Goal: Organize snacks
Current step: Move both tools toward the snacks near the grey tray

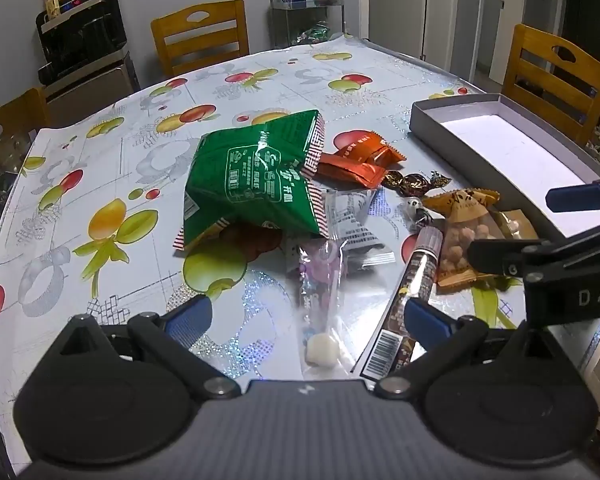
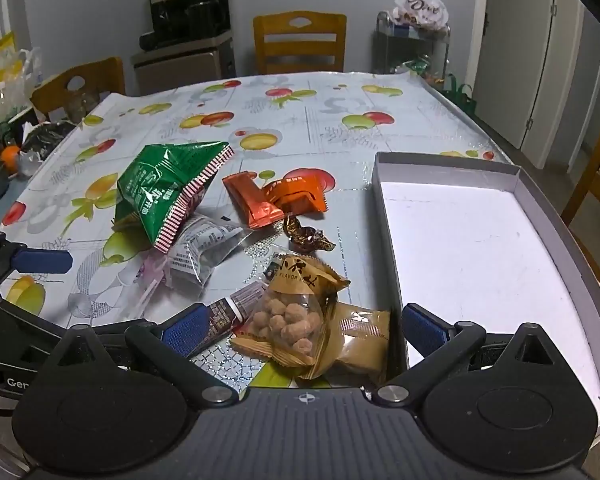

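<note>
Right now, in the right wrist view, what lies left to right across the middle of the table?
Green bag → orange packets → grey box.

The left gripper [image 1: 309, 318] pointed steeply down, and its jaws stood wide apart with nothing pressed between the pads. The right gripper [image 2: 303, 322] was tilted down in the same way, and its jaws were also spread fully and gripped nothing. In the left wrist view the right gripper [image 1: 512, 226] appeared at 3 o'clock, with its two fingers pointing toward 9 o'clock. In the right wrist view one blue finger [image 2: 42, 261] of the left gripper came in at 9 o'clock.
</note>
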{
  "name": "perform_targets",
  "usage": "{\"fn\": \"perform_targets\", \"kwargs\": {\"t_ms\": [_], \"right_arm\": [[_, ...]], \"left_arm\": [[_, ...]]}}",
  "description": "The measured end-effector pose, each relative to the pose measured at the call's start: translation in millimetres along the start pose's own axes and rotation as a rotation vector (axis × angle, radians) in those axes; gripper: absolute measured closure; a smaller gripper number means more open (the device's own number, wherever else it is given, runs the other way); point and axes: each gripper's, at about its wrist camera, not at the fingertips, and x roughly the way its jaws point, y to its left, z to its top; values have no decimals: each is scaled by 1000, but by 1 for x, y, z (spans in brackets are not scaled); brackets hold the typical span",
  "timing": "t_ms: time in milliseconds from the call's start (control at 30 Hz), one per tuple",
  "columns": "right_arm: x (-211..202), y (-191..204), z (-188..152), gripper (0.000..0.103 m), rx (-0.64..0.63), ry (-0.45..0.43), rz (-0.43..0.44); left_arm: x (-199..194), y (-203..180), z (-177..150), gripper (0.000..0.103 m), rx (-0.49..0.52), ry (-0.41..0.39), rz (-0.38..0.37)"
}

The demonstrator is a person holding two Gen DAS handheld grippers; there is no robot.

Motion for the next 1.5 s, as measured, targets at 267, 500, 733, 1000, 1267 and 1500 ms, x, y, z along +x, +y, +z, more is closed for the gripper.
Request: {"fn": "perform_targets", "kwargs": {"t_ms": [267,500,733,1000,1267,1500], "right_arm": [[-1,1,0,0,-4,-5,-2],[0,2,0,0,-5,-4,-3],[1,3,0,0,-6,-4,-2],[1,5,-1,0,-8,-4,0],[0,5,-2,0,-15,0,29],[0,5,-2,0,-20,4,34]], "left_arm": [[0,1,-1,0,0,1,-1],[0,2,-1,0,-2,1,-3],[-1,5,-3,0,-8,4,-4],[0,7,-4,0,-7,0,-5],[3,11,-7,0,-22,15,-6],[4,11,-8,0,-24,17,-6]]}}
